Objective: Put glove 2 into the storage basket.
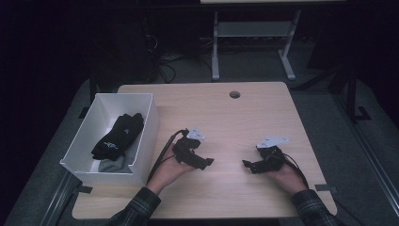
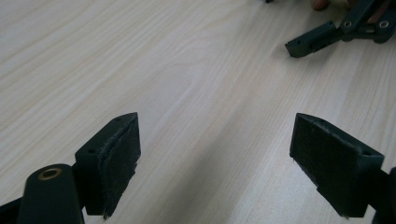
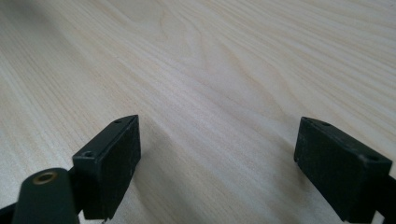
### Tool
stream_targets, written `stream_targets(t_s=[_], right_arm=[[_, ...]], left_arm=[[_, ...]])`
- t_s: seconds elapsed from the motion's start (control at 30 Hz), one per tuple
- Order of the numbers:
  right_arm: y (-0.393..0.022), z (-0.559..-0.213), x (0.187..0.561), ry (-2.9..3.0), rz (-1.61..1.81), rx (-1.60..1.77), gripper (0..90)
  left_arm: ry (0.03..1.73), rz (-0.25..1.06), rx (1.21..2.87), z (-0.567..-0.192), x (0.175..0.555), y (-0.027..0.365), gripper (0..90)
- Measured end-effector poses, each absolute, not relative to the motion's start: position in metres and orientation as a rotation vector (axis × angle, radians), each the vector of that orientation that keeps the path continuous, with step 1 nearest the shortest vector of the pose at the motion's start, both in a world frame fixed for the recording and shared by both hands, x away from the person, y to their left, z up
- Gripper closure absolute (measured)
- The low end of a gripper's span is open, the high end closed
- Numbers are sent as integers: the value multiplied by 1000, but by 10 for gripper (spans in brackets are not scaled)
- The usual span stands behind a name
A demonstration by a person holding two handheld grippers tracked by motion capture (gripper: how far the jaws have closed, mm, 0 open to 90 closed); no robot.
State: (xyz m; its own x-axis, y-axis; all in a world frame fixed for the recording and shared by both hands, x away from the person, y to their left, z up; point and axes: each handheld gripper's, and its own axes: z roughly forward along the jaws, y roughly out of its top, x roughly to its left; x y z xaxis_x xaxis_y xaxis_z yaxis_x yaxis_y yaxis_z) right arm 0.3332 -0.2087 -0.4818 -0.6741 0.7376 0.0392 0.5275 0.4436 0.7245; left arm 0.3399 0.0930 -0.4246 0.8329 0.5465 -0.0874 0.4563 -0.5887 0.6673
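My left gripper (image 1: 203, 160) rests low over the wooden table (image 1: 226, 117), held in a hand just right of a white box (image 1: 146, 136). Its jaws stand wide apart over bare wood in the left gripper view (image 2: 215, 163), with nothing between them. My right gripper (image 1: 248, 165) sits a short way to the right, pointing left toward the other. Its jaws are also spread wide over bare wood in the right gripper view (image 3: 217, 163). A jaw of the right gripper (image 2: 313, 39) shows at the top right of the left gripper view. Dark socks (image 1: 117, 136) lie inside the box.
A grey sock (image 1: 112, 165) lies in the box under the dark ones. A round cable hole (image 1: 235, 94) sits near the table's far edge. Beyond the table stand a white desk frame (image 1: 249, 42) and cables on the dark floor.
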Motion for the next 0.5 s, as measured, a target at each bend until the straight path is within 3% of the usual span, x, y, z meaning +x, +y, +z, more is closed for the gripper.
stream_targets(t_s=[0.5], right_arm=[[-209,-482,333,2416,1063,1087,146]], left_arm=[[662,229,2360,-463,331,88,136]])
